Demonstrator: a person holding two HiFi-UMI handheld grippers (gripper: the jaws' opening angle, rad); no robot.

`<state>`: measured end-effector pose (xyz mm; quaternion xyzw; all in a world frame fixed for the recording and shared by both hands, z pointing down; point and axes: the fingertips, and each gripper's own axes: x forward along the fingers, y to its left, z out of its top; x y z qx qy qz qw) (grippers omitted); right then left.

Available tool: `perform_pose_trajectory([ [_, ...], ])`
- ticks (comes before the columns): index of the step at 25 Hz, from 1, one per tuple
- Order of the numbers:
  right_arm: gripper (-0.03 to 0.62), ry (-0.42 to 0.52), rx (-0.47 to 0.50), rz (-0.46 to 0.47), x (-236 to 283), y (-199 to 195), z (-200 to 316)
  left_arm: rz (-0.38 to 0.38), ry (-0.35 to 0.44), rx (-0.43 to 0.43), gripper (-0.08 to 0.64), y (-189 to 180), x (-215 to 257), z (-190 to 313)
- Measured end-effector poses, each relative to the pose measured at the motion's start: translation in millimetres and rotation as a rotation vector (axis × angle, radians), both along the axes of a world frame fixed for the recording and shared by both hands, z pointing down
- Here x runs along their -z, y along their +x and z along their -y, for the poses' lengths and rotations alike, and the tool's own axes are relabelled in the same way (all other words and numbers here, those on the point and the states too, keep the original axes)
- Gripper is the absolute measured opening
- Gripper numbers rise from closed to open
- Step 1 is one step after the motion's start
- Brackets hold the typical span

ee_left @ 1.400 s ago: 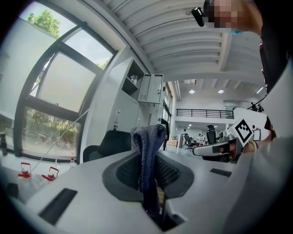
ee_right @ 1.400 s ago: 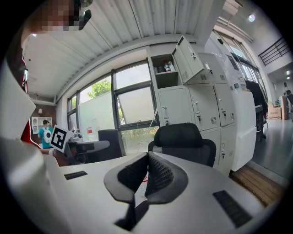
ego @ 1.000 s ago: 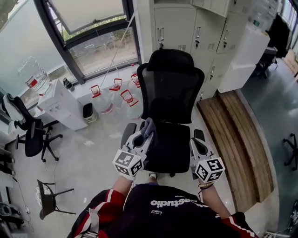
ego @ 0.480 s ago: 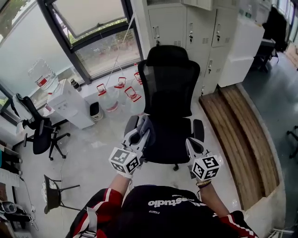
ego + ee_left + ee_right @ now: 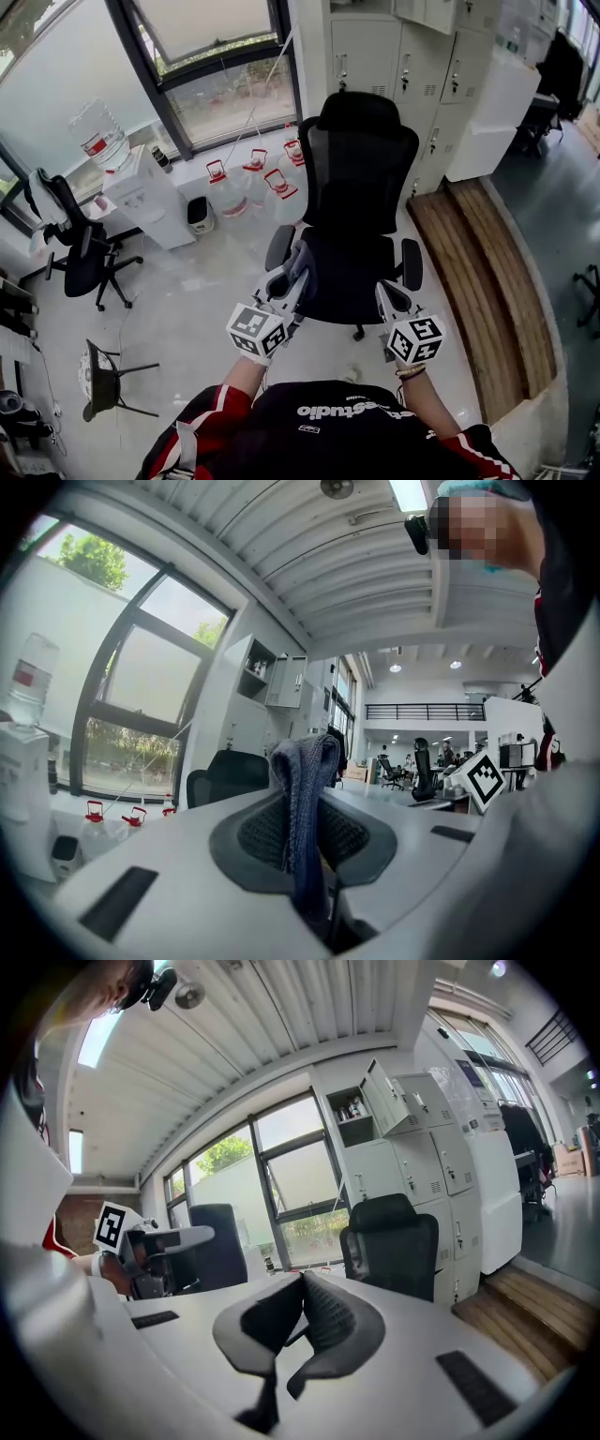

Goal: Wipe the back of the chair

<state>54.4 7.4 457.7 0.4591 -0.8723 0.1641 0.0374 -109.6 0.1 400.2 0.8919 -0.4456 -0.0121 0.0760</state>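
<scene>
A black mesh-backed office chair [image 5: 361, 169] faces me in the head view, its seat [image 5: 349, 281] just beyond both grippers. My left gripper [image 5: 294, 268] is shut on a blue-grey cloth [image 5: 302, 251], near the seat's front left corner. In the left gripper view the cloth [image 5: 302, 771] stands up between the jaws of the left gripper [image 5: 302, 810], with the chair [image 5: 230, 772] behind it. My right gripper [image 5: 386, 294] hovers by the seat's front right corner. In the right gripper view the right gripper [image 5: 302, 1282] is shut with nothing in it and the chair [image 5: 394, 1241] is ahead.
Several water jugs [image 5: 251, 183] and a white dispenser [image 5: 141, 197] line the window wall left of the chair. Grey lockers [image 5: 412, 66] stand behind it, with a wooden platform [image 5: 487, 272] on the right. Another black chair [image 5: 80, 248] and a small stool [image 5: 108, 380] are at the left.
The head view has shifted, so the chair now sits a little farther right. Both grippers keep their place in front of the seat, and the cloth stays in the left one.
</scene>
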Motion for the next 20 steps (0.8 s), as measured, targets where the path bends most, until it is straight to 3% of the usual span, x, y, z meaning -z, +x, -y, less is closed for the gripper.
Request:
perform_pose_trajectory([
  [8,0.014,0.052,-0.021,-0.026,25.3,-68.8,-64.6,-0.022,0.047,-0.022,0.057,-72.7,24.6,-61.0],
  [20,0.014,0.1,-0.163,-0.05,40.4,-70.6,-174.2,-0.001,0.055,-0.091,0.057,-97.6,26.4,-151.3],
])
